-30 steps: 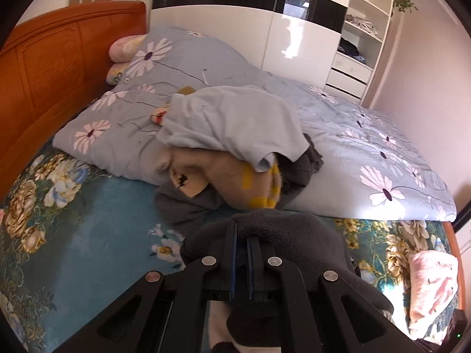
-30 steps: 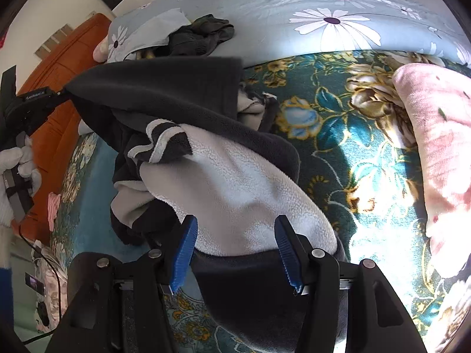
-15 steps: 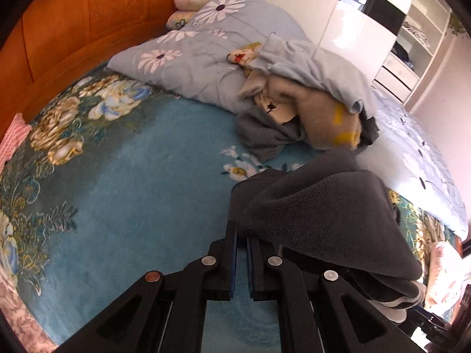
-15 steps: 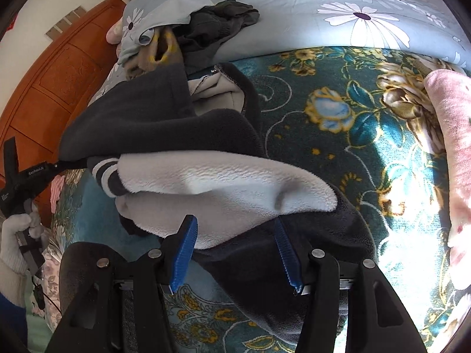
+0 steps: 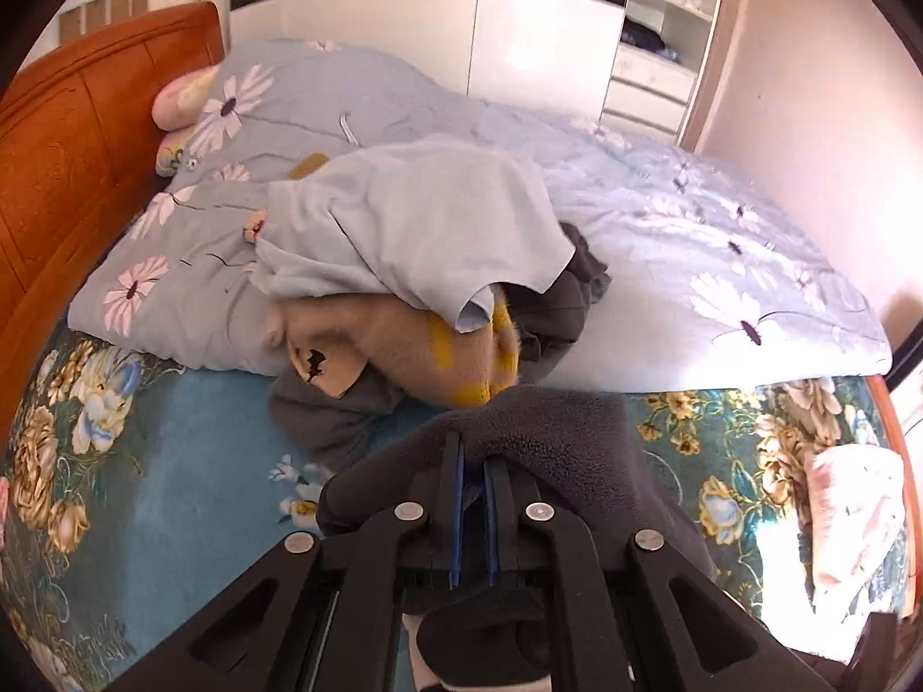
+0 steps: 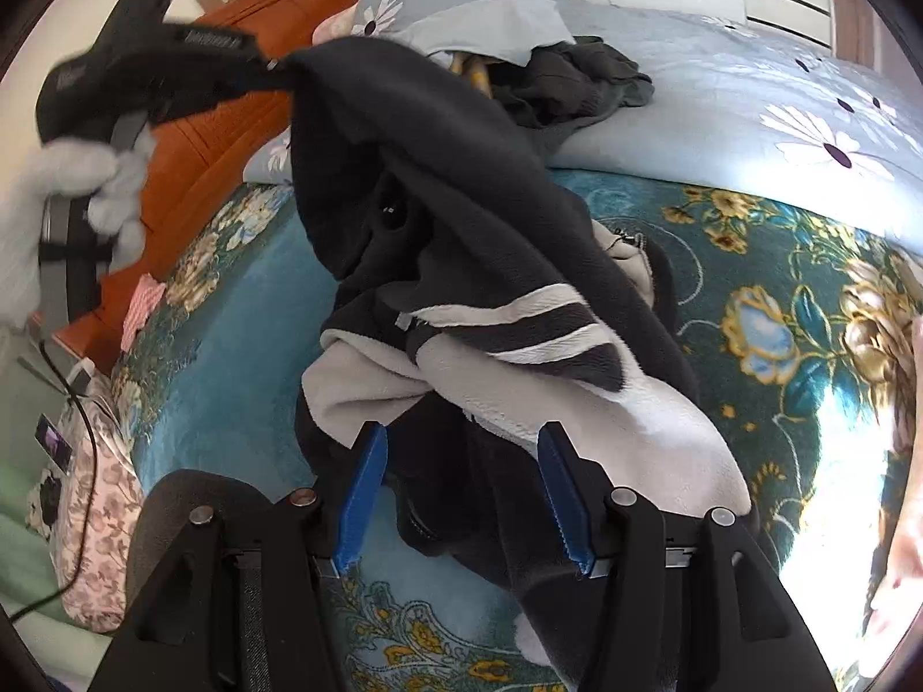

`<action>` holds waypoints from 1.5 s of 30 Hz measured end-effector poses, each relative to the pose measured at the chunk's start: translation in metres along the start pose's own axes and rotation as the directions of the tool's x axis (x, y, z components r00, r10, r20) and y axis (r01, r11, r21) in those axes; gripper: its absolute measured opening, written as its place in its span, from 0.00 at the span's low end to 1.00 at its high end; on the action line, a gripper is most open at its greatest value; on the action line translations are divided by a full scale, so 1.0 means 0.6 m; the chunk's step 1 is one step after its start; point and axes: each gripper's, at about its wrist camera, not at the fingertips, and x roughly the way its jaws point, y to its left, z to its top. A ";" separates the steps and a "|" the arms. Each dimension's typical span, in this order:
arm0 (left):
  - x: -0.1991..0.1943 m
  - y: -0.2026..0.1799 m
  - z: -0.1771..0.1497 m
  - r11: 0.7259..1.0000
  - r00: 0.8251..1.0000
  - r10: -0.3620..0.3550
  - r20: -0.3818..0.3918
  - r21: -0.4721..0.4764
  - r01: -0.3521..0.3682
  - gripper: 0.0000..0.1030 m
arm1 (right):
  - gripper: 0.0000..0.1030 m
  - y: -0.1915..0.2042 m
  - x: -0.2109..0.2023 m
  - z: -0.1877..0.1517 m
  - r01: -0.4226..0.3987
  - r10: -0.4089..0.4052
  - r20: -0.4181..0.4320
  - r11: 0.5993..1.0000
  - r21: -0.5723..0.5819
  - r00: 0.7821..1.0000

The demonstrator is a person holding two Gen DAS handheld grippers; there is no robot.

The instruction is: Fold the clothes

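Left gripper (image 5: 472, 496): blue pads pressed nearly together, pinching an edge of the dark fleece jacket (image 6: 473, 196). From the right wrist view, that pinch sits at about 10 o'clock, held up off the bed, and the jacket hangs from it in a crumpled drape.

Right gripper (image 6: 461, 496): pads spread wide, nothing between them; the jacket's grey lining and striped cuff (image 6: 519, 328) lie just ahead, at 12 o'clock, apparently untouched.

Beyond the jacket, the teal floral bedspread (image 6: 242, 346) carries its lower folds. A pile of unfolded clothes (image 5: 415, 265) rests against the pale blue quilt (image 5: 692, 242) at 12 o'clock in the left view. A pink towel (image 5: 848, 513) lies at 4 o'clock.

Judgement: the step in hand is opening the jacket out before any fold. To do it well, the right gripper should close on a matching edge or corner, not the bunched lining, then both should draw apart level until the cloth hangs flat. The sleeve looks tucked inside; it would need freeing first. Gripping several layers at once would likely lock in the twist.
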 end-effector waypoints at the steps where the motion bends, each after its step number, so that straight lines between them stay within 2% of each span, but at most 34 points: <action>1: 0.010 0.004 0.000 1.000 1.000 -0.001 -0.022 -0.011 0.001 0.08 | 0.54 0.002 0.011 0.002 0.010 -0.010 -0.011 1.000 -0.005 1.000; 3: 0.019 0.018 -0.007 0.997 0.998 -0.044 -0.046 -0.061 0.041 0.10 | 0.54 0.005 0.032 0.006 0.030 -0.030 -0.032 0.999 -0.015 0.999; 5: 0.014 0.037 -0.028 0.986 0.992 -0.122 -0.044 -0.124 0.115 0.27 | 0.54 0.008 0.053 0.010 0.049 -0.051 -0.052 0.998 -0.026 0.997; 7: 0.008 0.055 -0.048 0.964 0.979 -0.198 -0.037 -0.186 0.188 0.36 | 0.54 0.011 0.075 0.015 0.068 -0.071 -0.073 0.997 -0.038 0.995; 10: -0.019 0.090 -0.100 0.933 0.966 -0.258 -0.002 -0.259 0.249 0.47 | 0.52 0.015 0.106 0.018 0.099 -0.105 -0.107 0.994 -0.055 0.989; 11: -0.023 0.102 -0.118 0.929 0.966 -0.257 -0.001 -0.275 0.247 0.50 | 0.47 0.013 0.111 0.018 0.111 -0.117 -0.115 0.992 -0.060 0.986; 12: -0.025 0.113 -0.135 0.928 0.969 -0.249 -0.006 -0.288 0.236 0.51 | 0.30 0.012 0.115 0.018 0.122 -0.129 -0.121 0.990 -0.063 0.984; 13: -0.028 0.125 -0.152 0.926 0.971 -0.241 -0.011 -0.301 0.226 0.51 | 0.19 0.011 0.120 0.019 0.133 -0.141 -0.127 0.989 -0.067 0.982; 14: -0.030 0.136 -0.169 0.924 0.973 -0.232 -0.016 -0.314 0.216 0.51 | 0.14 0.002 0.109 0.025 0.144 -0.149 -0.108 0.988 -0.054 0.983; 17: -0.035 0.169 -0.219 0.918 0.977 -0.210 -0.038 -0.351 0.184 0.51 | 0.11 -0.031 0.062 0.047 0.171 -0.171 -0.022 0.985 0.007 0.985; 19: -0.031 0.181 -0.242 0.912 0.977 -0.207 -0.060 -0.374 0.170 0.51 | 0.10 -0.063 0.023 0.065 0.204 -0.206 0.040 0.977 0.059 0.978; 21: -0.024 0.189 -0.260 0.902 0.974 -0.213 -0.079 -0.399 0.165 0.51 | 0.10 -0.114 -0.029 0.087 0.263 -0.278 0.109 0.956 0.130 0.954; 24: -0.009 0.189 -0.275 0.889 0.968 -0.234 -0.095 -0.424 0.173 0.51 | 0.10 -0.197 -0.079 0.110 0.334 -0.374 0.140 0.910 0.247 0.917; 26: 0.003 0.180 -0.273 0.884 0.963 -0.252 -0.098 -0.429 0.187 0.51 | 0.10 -0.237 -0.096 0.117 0.383 -0.436 0.134 0.874 0.300 0.890; 28: 0.015 0.169 -0.261 0.881 0.957 -0.272 -0.097 -0.426 0.207 0.51 | 0.10 -0.268 -0.104 0.110 0.415 -0.474 0.111 0.845 0.337 0.874; 29: 0.024 0.161 -0.252 0.880 0.954 -0.284 -0.098 -0.422 0.219 0.51 | 0.10 -0.281 -0.104 0.104 0.420 -0.478 0.092 0.836 0.354 0.874; 31: 0.045 0.143 -0.232 0.877 0.946 -0.310 -0.101 -0.414 0.243 0.52 | 0.10 -0.286 -0.092 0.091 0.397 -0.444 0.058 0.846 0.357 0.894; 33: 0.069 0.125 -0.207 0.872 0.934 -0.340 -0.107 -0.408 0.270 0.53 | 0.10 -0.272 -0.081 0.079 0.417 -0.449 0.036 0.855 0.309 0.893; 34: 0.081 0.115 -0.195 0.869 0.929 -0.355 -0.110 -0.405 0.284 0.57 | 0.10 -0.265 -0.076 0.073 0.429 -0.454 0.026 0.858 0.283 0.891; 36: 0.117 0.107 -0.178 0.844 0.914 -0.389 -0.118 -0.444 0.302 0.58 | 0.10 -0.262 -0.074 0.065 0.424 -0.446 0.019 0.861 0.282 0.895; 38: 0.154 0.109 -0.169 0.812 0.906 -0.406 -0.120 -0.502 0.297 0.58 | 0.10 -0.260 -0.075 0.058 0.411 -0.434 0.015 0.863 0.293 0.901; 42: 0.192 0.124 -0.158 0.712 0.880 -0.472 -0.061 -0.614 0.340 0.58 | 0.10 -0.254 -0.083 0.054 0.391 -0.416 0.015 0.866 0.313 0.909; 43: 0.197 0.124 -0.155 0.701 0.876 -0.479 -0.056 -0.626 0.343 0.58 | 0.10 -0.251 -0.083 0.054 0.391 -0.415 0.014 0.867 0.310 0.910; 45: 0.198 0.111 -0.147 0.701 0.866 -0.497 -0.055 -0.613 0.363 0.58 | 0.10 -0.247 -0.083 0.055 0.392 -0.415 0.012 0.868 0.303 0.910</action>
